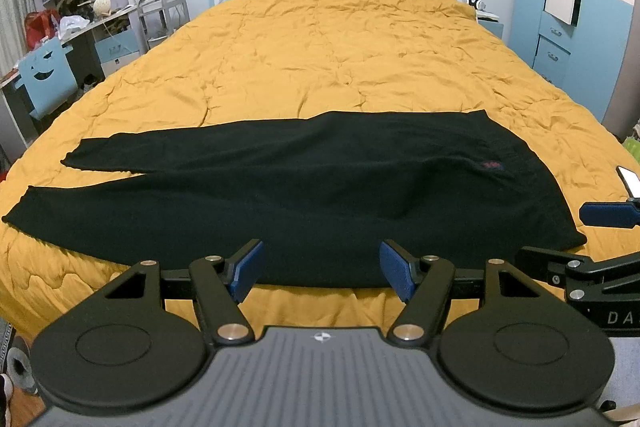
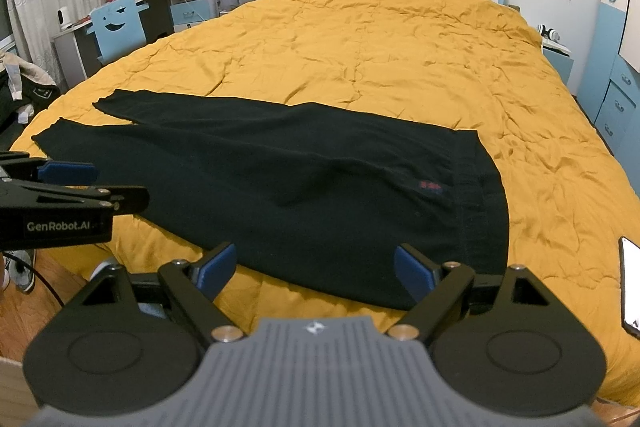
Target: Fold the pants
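Observation:
Black pants [image 1: 304, 187] lie flat across the near end of the yellow bed, waistband to the right, both legs stretching left and slightly apart at the cuffs. They also show in the right wrist view [image 2: 300, 187], with a small red logo near the waistband. My left gripper [image 1: 322, 269] is open and empty, just short of the pants' near edge at mid-length. My right gripper [image 2: 316, 269] is open and empty, near the pants' near edge by the waistband end. Each gripper shows at the edge of the other's view.
The yellow quilt [image 1: 340, 47] covers a wide bed with a white and blue headboard at the far end. A phone [image 2: 632, 287] lies on the quilt at the right. A desk, a blue chair [image 2: 116, 27] and shelves stand at the left, blue drawers at the right.

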{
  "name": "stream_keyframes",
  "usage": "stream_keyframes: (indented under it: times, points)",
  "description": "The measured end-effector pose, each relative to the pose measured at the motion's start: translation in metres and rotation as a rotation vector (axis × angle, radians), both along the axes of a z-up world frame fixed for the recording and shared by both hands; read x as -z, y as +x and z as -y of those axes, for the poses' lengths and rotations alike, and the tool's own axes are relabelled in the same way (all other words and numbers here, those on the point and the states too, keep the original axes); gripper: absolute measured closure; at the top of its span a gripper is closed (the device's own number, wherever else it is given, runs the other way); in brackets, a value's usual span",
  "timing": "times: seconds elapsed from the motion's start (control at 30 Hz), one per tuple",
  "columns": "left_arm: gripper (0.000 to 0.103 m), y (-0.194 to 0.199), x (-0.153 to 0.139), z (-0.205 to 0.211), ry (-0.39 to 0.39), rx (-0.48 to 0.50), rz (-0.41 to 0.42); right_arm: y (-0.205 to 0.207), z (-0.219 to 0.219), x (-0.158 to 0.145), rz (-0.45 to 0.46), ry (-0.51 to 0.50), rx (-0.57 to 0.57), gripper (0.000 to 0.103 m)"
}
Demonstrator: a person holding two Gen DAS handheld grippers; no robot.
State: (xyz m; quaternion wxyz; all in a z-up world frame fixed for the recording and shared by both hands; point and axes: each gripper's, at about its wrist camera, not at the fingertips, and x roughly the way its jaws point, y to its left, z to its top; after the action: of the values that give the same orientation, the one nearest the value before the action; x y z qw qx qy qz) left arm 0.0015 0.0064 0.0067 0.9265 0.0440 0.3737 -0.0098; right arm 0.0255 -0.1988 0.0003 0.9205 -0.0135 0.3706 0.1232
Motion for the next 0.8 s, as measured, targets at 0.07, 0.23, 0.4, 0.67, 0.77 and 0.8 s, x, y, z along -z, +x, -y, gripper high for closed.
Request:
stream_keyframes:
  times: [0.07,0.23,0.4,0.67,0.77,0.8]
  points:
    - [0.025,0.0,0.0,0.0,0.0,0.0,0.0,0.0,0.0,0.0,0.001,0.0,0.0,0.021]
    - [0.025,0.0,0.005,0.002,-0.002,0.002,0.0,0.003,0.0,0.001,-0.005,0.001,0.002,0.021]
    - [0.025,0.0,0.011,-0.005,-0.016,-0.001,-0.004,0.006,0.001,0.002,-0.006,-0.003,0.003,0.021]
    - [0.032,0.014,0.011,-0.029,0.003,0.011,0.046,0.016,0.028,0.002,0.121,-0.029,-0.058,0.021]
    - [0.034,0.021,0.008,-0.047,0.037,0.019,0.072,0.025,0.047,0.009,0.15,-0.067,-0.082,0.021]
    - [0.034,0.024,0.008,-0.053,0.046,0.025,0.074,0.03,0.052,0.014,0.141,-0.099,-0.095,0.021]
